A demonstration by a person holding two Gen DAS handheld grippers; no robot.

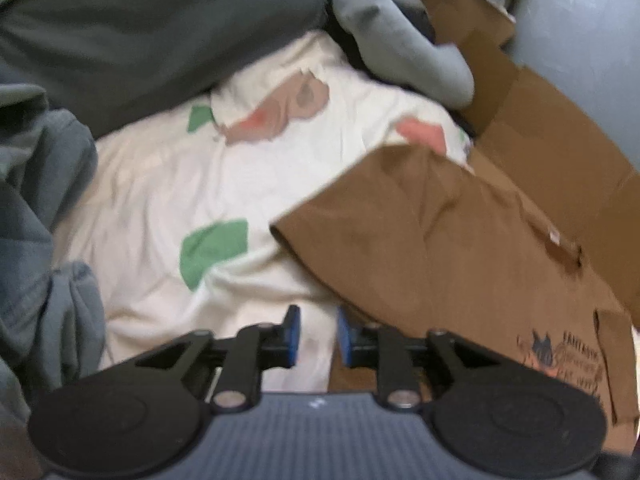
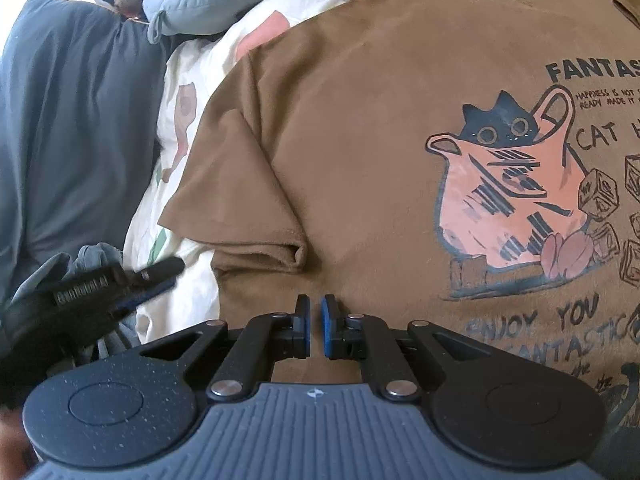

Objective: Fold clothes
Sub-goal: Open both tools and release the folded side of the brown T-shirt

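My brown tee (image 2: 360, 128) lies print-up on the white patterned sheet (image 1: 168, 184), its sleeve (image 2: 236, 200) already turned in over the body, the neck toward the cardboard box (image 1: 560, 152) at the far side. The step in hand, as I judge it, is the next fold of that side. To do it well I want to pinch only the doubled edge where the sleeve meets the body, not the sheet beneath, lift both layers together, and carry them across toward the cat print (image 2: 516, 192) so the crease runs straight from shoulder to hem. The cloth is soft and will sag, so both hands should take hold apart along the same edge.

My left gripper (image 1: 318, 330) hangs over the sheet just beside the tee's edge, pitched steeply down; its jaws stand a little apart with nothing between them. The view is blurred. My right gripper (image 2: 316, 328) sits low over the tee near the folded sleeve, also angled down; its blue pads (image 2: 329, 330) are almost together, only a sliver of a gap, and I see no cloth caught in them. In the right view the left gripper shows at the left, over the sheet.
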